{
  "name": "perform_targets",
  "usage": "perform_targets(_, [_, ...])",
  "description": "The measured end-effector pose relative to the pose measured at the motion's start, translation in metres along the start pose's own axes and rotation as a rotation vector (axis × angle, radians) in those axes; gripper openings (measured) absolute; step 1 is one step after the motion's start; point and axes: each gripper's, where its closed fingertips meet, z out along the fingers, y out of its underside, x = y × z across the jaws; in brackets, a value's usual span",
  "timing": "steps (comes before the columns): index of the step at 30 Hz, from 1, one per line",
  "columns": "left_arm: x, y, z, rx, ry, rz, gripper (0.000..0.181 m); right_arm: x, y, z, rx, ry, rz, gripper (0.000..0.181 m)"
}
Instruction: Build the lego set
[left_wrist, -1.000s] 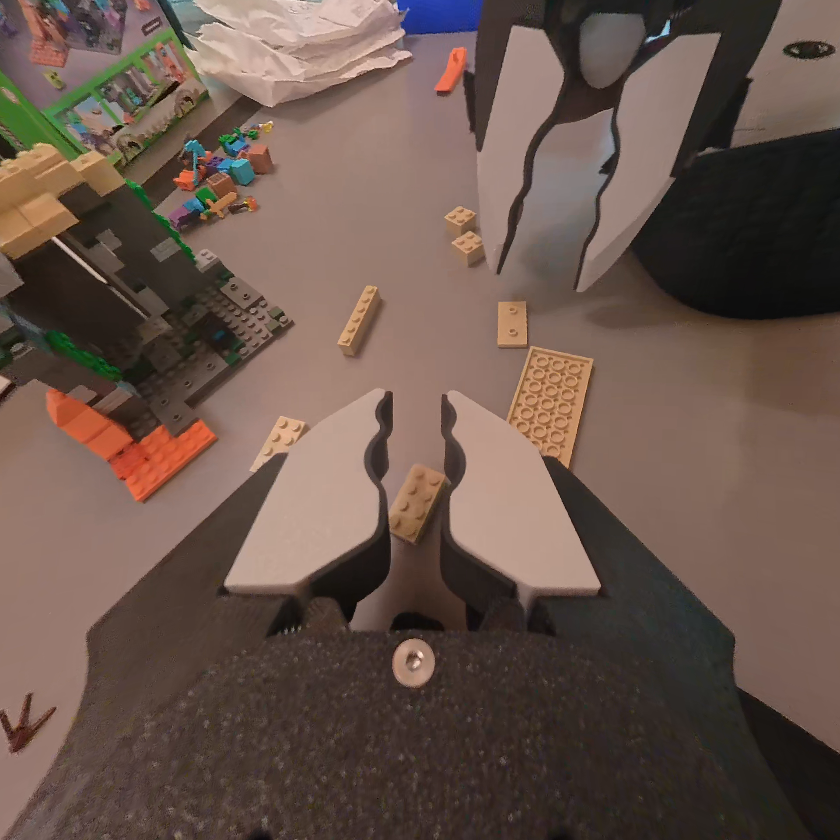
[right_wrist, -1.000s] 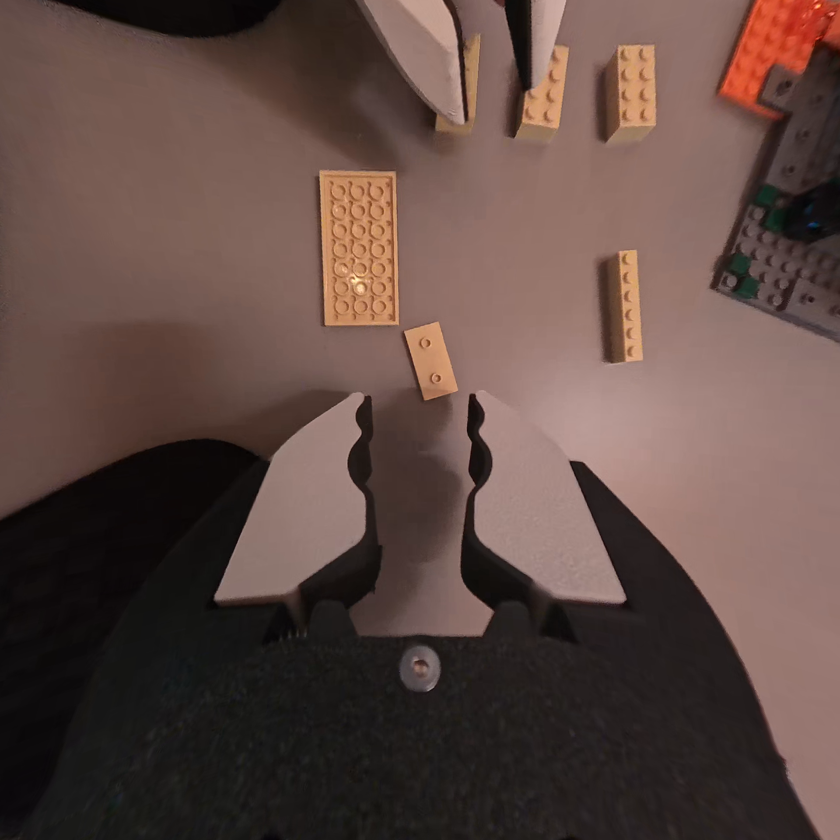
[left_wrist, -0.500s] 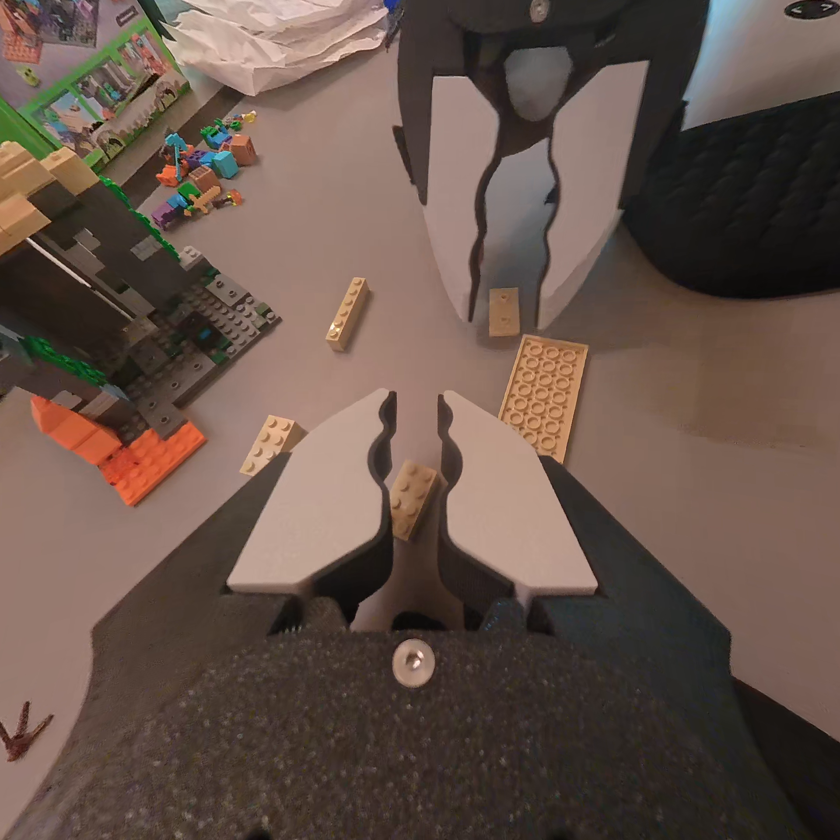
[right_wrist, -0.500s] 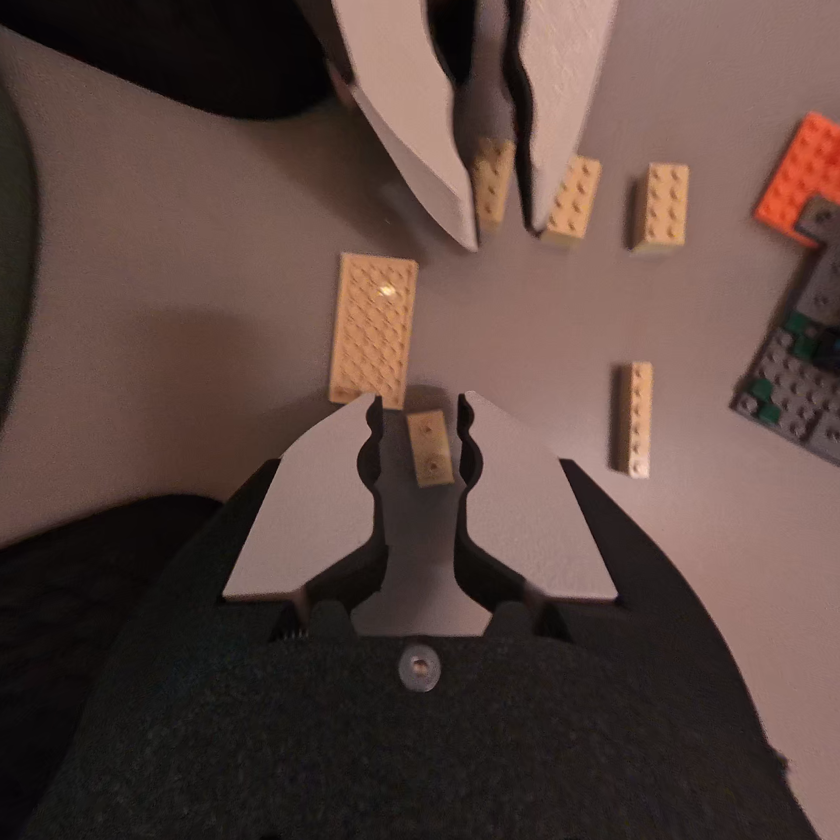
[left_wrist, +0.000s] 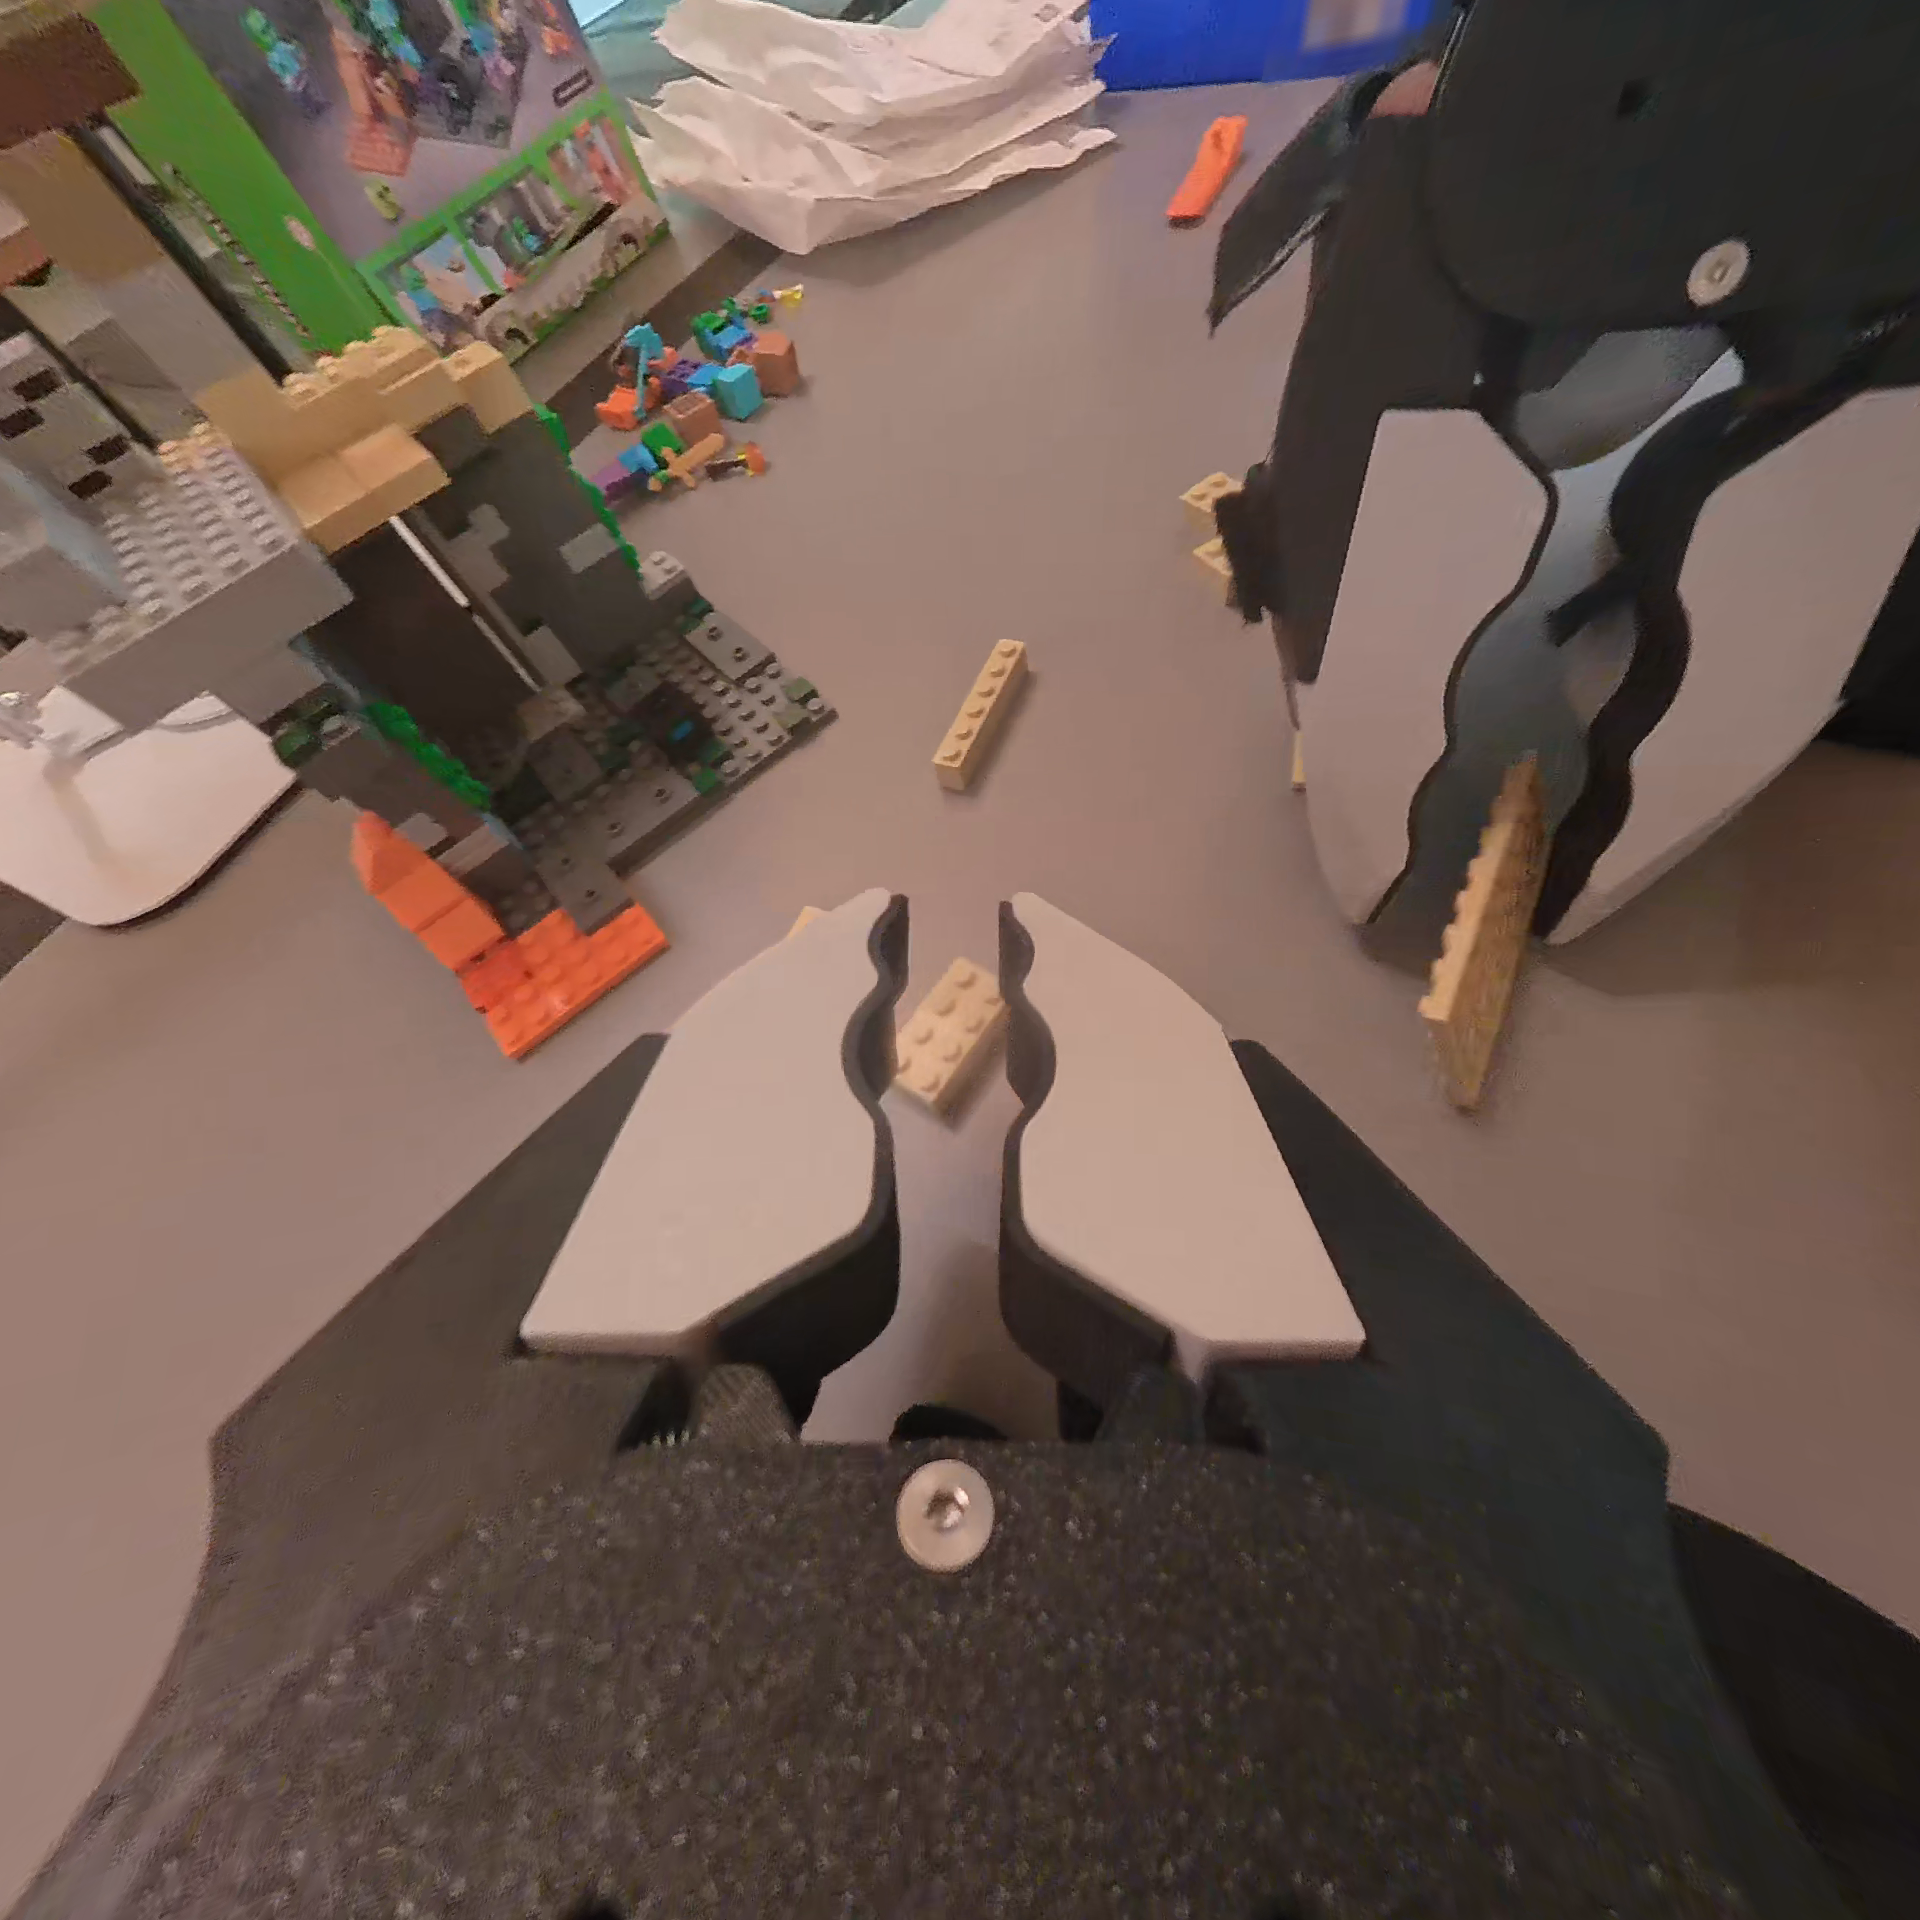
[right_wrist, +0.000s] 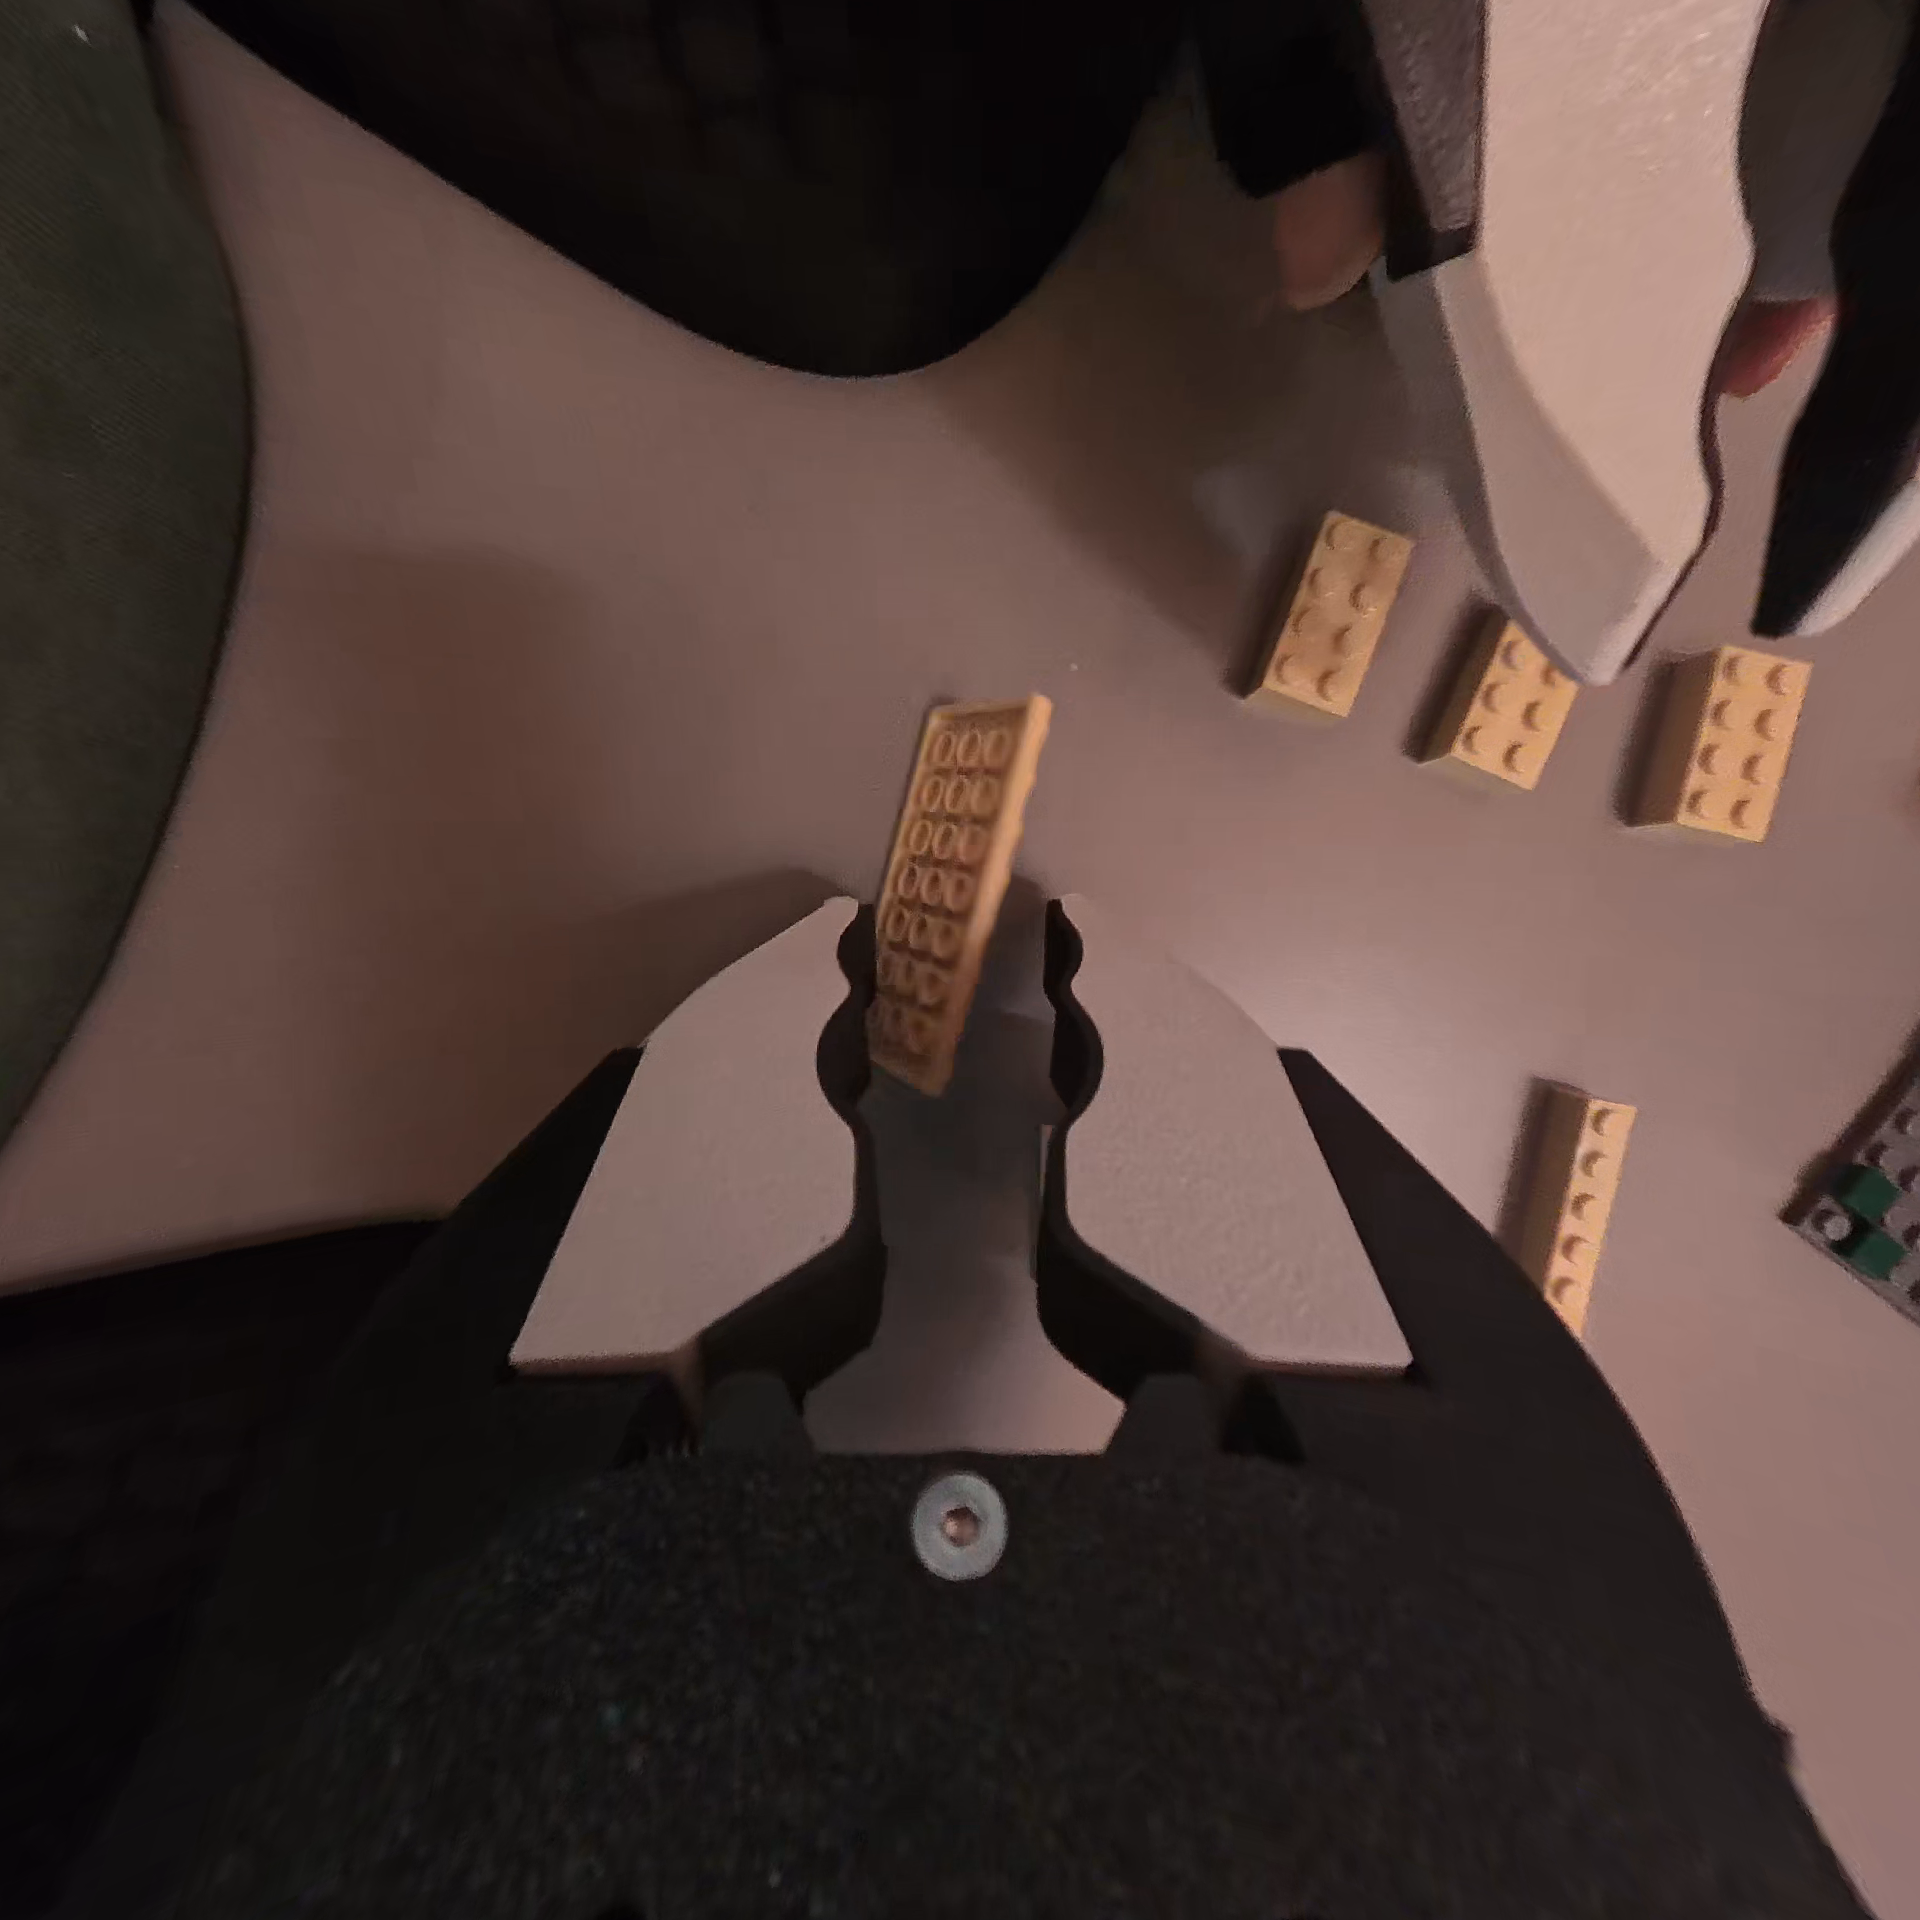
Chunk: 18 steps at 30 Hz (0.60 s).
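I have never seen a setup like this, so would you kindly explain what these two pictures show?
A person holds a two-finger gripper in each hand; each carries a camera looking along its fingers, giving one picture each. The right gripper holds a tan plate on edge, and it appears in the other view too. The left gripper is open above a small tan brick on the grey table. Nearby stand a half-built lego model, its box and loose tan bricks.

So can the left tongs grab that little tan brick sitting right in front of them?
Probably yes. The left tongs are open and the little tan brick lies flat on the table in the gap between the fingers, nothing covering it. The right tongs, off to the side, hold a tan plate.
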Motion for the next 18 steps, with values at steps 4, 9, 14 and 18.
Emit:
perform_targets(4, [-0.018, 0.004, -0.004, -0.025, -0.076, -0.001, 0.015, 0.021, -0.009, -0.015, 0.078, 0.039, 0.057, 0.032])
perform_targets(9, [-0.031, 0.01, -0.007, -0.03, -0.107, -0.054, 0.014, 0.041, -0.018, -0.025, 0.094, 0.076, 0.059, 0.031])
perform_targets(14, [-0.047, 0.013, -0.013, -0.053, -0.18, -0.014, 0.013, 0.06, -0.037, -0.008, 0.086, 0.1, 0.087, 0.03])
perform_targets(18, [-0.055, 0.017, -0.017, -0.056, -0.205, -0.026, 0.013, 0.063, -0.044, 0.017, 0.038, 0.102, 0.082, 0.031])
